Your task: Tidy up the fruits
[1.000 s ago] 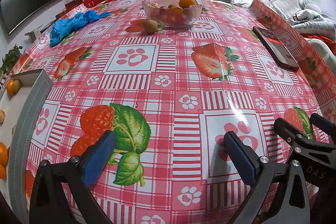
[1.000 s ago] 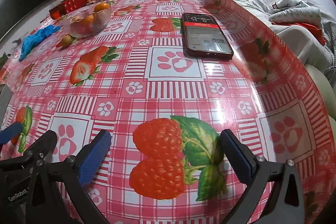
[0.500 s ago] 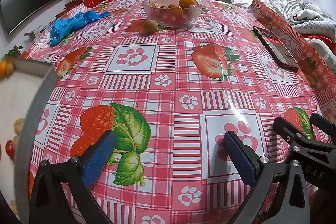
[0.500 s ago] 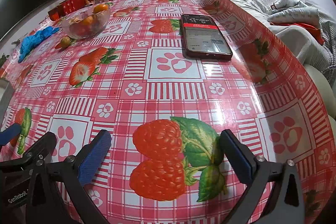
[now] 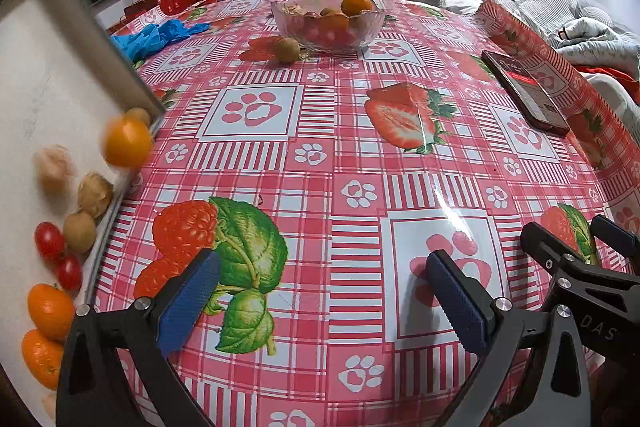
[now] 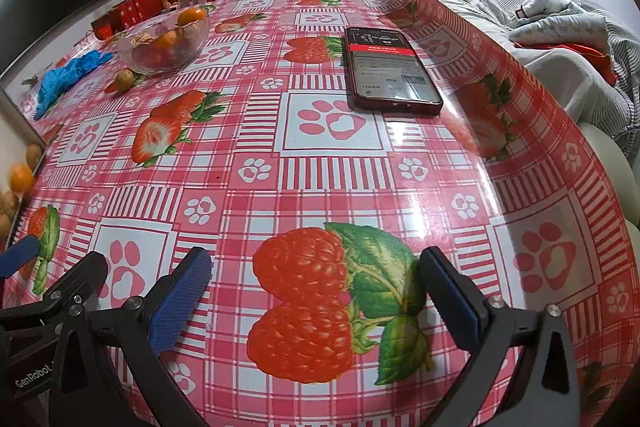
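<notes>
A living room at night: a round table [image 5: 320, 155] under a glossy red-and-white checked oilcloth printed with strawberries, raspberries and paw prints. Behind it are a sofa heaped with grey bedding and red cushions, and a cluttered dining area.

In the left wrist view, the left gripper [image 5: 320, 299] hangs low over the near edge of the table at 6 o'clock, its blue-padded jaws wide apart and holding nothing. The right gripper [image 6: 316, 299] sits just beside it, likewise spread and empty, over a printed raspberry. Both seem parked in readiness, waiting for fruit to arrive.

At 9 o'clock a white tray with a grey rim [image 5: 116, 39] is tilted steeply over the table's edge. Who or what holds it cannot be seen. Its slope has gathered the fruit at the lower edge: a blurred orange [image 5: 127, 143], probably rolling, pale husked fruits [image 5: 94, 194], a small brown fruit [image 5: 79, 231], cherry tomatoes [image 5: 50, 241] and two mandarins [image 5: 50, 307] lower down. The tilt suggests the fruit is being tipped onto the table for sorting.

At 12 o'clock, well away, a glass bowl [image 5: 328, 27] holds oranges and other fruit. A kiwi [image 5: 288, 49] lies just beside it. Crumpled blue gloves [image 5: 158, 35] rest at 10 o'clock, and a phone [image 5: 524, 91] lies face-up at 2 o'clock.
</notes>
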`<state>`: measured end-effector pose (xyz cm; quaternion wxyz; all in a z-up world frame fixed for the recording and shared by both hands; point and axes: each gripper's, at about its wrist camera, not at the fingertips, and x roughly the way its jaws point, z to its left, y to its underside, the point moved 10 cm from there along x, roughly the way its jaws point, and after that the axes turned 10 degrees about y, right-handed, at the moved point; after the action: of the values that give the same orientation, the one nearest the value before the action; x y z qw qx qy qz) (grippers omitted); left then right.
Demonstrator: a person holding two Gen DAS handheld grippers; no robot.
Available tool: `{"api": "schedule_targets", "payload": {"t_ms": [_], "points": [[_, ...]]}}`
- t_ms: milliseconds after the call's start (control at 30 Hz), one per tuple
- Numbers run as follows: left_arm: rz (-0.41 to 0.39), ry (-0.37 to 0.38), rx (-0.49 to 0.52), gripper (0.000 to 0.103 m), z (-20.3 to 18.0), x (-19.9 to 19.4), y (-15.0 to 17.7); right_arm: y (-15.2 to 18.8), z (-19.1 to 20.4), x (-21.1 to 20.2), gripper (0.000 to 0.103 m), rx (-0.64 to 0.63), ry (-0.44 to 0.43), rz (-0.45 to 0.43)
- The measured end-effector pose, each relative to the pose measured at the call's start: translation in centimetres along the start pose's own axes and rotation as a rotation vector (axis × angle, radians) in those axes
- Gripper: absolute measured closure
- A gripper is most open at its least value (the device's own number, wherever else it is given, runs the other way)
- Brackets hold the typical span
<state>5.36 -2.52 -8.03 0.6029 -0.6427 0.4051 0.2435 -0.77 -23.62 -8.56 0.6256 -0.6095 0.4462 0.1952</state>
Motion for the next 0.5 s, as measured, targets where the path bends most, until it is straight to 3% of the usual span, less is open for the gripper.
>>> {"api": "schedule_targets", "payload": {"t_ms": [500], "points": [[0.0,0.001,-0.001,0.0,0.07,0.07,-0.01,-0.01,0.0,0.03,0.0,0.0,0.0,0.0]]}}
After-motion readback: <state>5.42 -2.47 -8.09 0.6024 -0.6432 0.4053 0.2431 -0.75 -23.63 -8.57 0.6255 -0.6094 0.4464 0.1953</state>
